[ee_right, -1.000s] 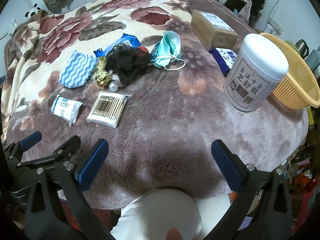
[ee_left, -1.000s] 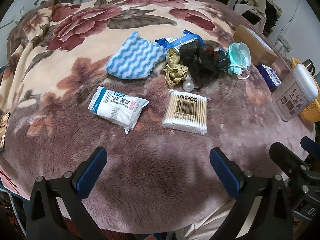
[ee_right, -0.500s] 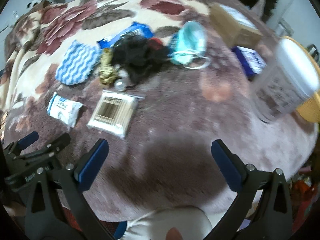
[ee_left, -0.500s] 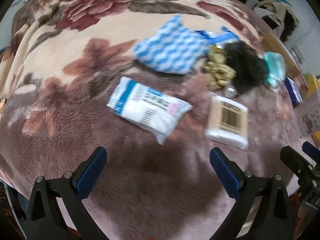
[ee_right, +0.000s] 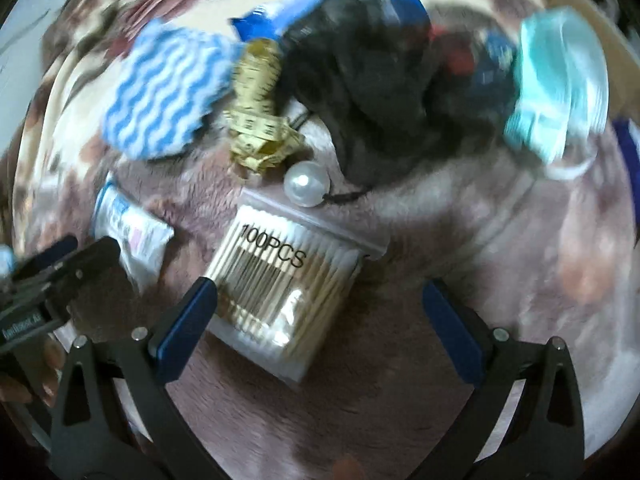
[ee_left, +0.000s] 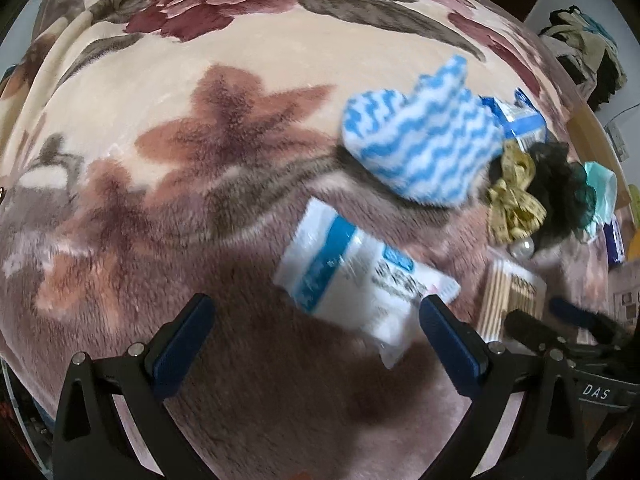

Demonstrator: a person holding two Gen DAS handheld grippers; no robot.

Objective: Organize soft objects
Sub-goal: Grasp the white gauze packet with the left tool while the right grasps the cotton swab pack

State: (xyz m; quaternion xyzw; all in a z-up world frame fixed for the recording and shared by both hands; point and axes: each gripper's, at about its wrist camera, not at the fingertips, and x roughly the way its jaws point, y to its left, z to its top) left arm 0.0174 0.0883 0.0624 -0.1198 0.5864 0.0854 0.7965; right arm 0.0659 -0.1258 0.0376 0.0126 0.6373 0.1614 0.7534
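The cotton-swab bag (ee_right: pixel 280 284) lies on the floral blanket (ee_left: pixel 168 152), near the edge closest to the person, and the right gripper (ee_right: pixel 320 312) hangs low over it with its jaws spread wide and nothing held. The bag sits off to the left-hand side of the gap rather than in the middle, with the left-hand blue pad (ee_right: pixel 184 320) over its corner. Just beside it lies the white gauze packet (ee_left: pixel 360 292), and the left gripper (ee_left: pixel 316 336) hovers by that one, also wide and empty; the packet lies toward its right-hand pad (ee_left: pixel 448 340).

What worries me: both packs are slick plastic on deep plush, so a pinch that lands off-centre could catch only a corner and let the pack slide or fold. A jaw could also dig into the pile and snag the blanket. The two tools are close together, and I can see them knocking each other.

Further in toward the middle sit the blue-and-white cloth (ee_left: pixel 424 152), the yellow tape measure (ee_right: pixel 256 120), the black mesh bundle (ee_right: pixel 368 92) and the teal face mask (ee_right: pixel 560 80).

Only the right view shows the pearl bead (ee_right: pixel 306 188) on its cord touching the swab bag's top seal, so it could be dragged along. Only the left view shows the wide bare stretch of blanket beyond the gauze.
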